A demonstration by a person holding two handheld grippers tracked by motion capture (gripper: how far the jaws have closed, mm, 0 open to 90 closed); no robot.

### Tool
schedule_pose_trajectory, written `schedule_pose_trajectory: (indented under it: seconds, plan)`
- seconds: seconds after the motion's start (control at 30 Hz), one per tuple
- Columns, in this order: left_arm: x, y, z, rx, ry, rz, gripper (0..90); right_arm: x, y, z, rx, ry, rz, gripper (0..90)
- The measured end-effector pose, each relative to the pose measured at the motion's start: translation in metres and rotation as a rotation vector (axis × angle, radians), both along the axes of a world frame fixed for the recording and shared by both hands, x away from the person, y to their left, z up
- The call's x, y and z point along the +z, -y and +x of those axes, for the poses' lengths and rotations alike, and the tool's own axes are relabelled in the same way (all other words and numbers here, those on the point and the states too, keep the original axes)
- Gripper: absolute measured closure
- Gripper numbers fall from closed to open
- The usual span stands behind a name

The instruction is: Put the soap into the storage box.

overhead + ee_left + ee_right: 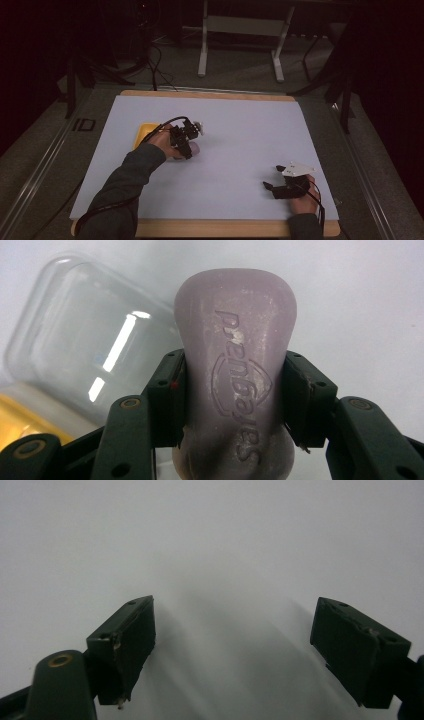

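Note:
A pale purple bar of soap with an embossed brand mark sits between the two black jaws of my left gripper, which is shut on it at its narrow waist. From above, that left gripper is left of the table's middle, with the soap just showing beside it. A clear plastic lid lies next to a yellow tray just behind the soap. My right gripper rests near the table's front right, open with nothing between its jaws; its own view, the right gripper, looks at bare white surface.
The white mat covers a wooden table. Behind the table stand white desk legs and dark cables on the floor. A cable runs along the person's left sleeve.

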State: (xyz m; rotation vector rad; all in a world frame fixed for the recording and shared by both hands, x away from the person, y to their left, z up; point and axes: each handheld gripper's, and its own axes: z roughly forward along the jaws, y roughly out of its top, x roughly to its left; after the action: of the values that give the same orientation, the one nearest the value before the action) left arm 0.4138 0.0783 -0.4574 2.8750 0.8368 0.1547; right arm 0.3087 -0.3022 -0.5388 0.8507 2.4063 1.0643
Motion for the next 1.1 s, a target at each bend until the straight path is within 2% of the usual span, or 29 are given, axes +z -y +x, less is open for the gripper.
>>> schedule_pose_trajectory:
  seconds: [0.4,1.1]
  plan:
    - [0.003,-0.019,0.011,0.053,-0.006,0.011,49.5,0.0,0.0,0.0,0.0,0.0,0.001,18.0]
    - [0.011,-0.055,0.023,0.18,0.005,-0.017,49.5,0.0,0.001,0.0,0.0,0.005,0.013,18.1]
